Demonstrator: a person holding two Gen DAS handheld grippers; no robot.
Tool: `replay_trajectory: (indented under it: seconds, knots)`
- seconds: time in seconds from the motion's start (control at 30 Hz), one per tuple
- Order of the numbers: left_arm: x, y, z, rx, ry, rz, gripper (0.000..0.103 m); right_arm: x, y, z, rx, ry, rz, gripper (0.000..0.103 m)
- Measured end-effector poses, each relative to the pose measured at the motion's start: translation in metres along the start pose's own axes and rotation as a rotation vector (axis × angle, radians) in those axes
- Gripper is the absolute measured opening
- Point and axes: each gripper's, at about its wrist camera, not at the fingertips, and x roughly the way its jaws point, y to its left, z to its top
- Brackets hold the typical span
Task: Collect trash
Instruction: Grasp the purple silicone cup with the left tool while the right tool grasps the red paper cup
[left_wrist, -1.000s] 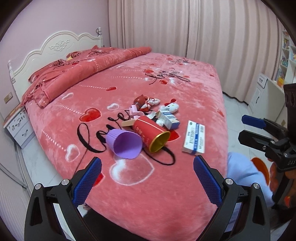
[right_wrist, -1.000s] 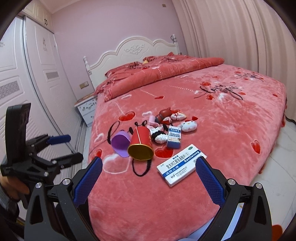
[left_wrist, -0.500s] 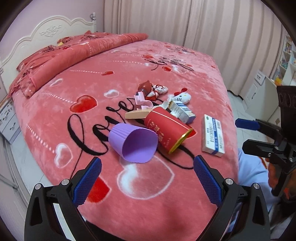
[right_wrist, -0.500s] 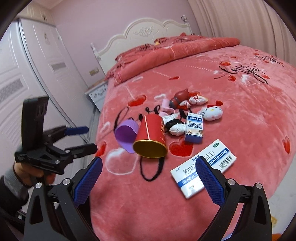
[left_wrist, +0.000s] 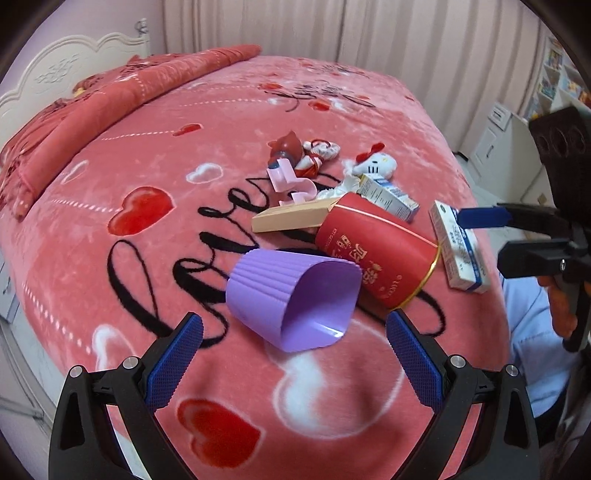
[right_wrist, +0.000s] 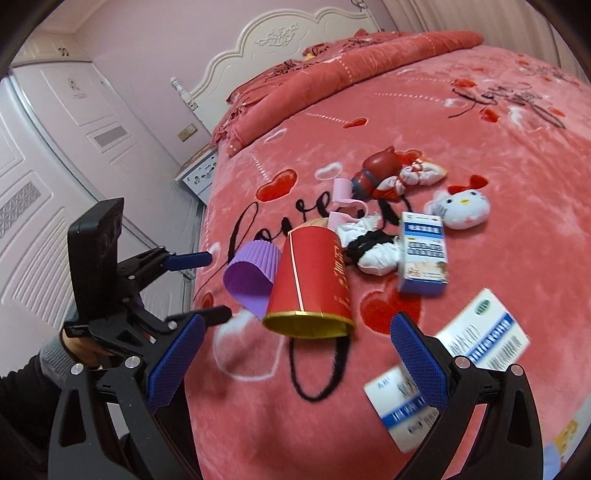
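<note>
White-and-blue medicine box (right_wrist: 454, 369): motion-blurred in right wrist view, print unreadable, partly behind right gripper's finger (right_wrist: 417, 365). Tan flat box (left_wrist: 291, 219): 1 end under red canister (left_wrist: 376, 254). Person's hand (right_wrist: 79, 349) mostly hidden behind left gripper frame.

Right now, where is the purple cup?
The purple cup lies on its side on the bedspread, centred ahead of the left gripper, touching the red can.

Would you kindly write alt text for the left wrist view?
An open left gripper hovers before a ribbed purple cup lying on its side on a pink heart-print blanket, beside a toppled red cylindrical tin. The open right gripper hovers over a white-and-blue medicine box.
</note>
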Motion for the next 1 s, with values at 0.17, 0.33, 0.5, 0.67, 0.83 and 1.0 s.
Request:
replay_trajectory:
  seconds: [0.17, 0.33, 0.5, 0.67, 0.83, 1.0]
  knots:
    - [0.011, 0.011, 0.004, 0.050, 0.007, -0.042, 0.097, 0.023, -0.001, 0.009, -0.009, 0.038, -0.013, 0.099]
    - [0.020, 0.026, 0.008, 0.050, 0.024, -0.086, 0.097, 0.037, -0.004, 0.014, 0.004, 0.065, -0.006, 0.098]
    - [0.028, 0.027, 0.011, 0.091, 0.022, -0.143, 0.097, 0.049, -0.010, 0.016, 0.018, 0.094, 0.002, 0.089]
    - [0.045, 0.033, 0.014, 0.107, 0.079, -0.231, 0.073, 0.059, -0.010, 0.019, 0.003, 0.120, -0.002, 0.083]
    - [0.053, 0.036, 0.016, 0.138, 0.099, -0.263, 0.064, 0.065, -0.015, 0.022, 0.025, 0.135, 0.013, 0.080]
    - [0.056, 0.038, 0.015, 0.136, 0.110, -0.282, 0.046, 0.075, -0.020, 0.021, 0.039, 0.177, 0.038, 0.062]
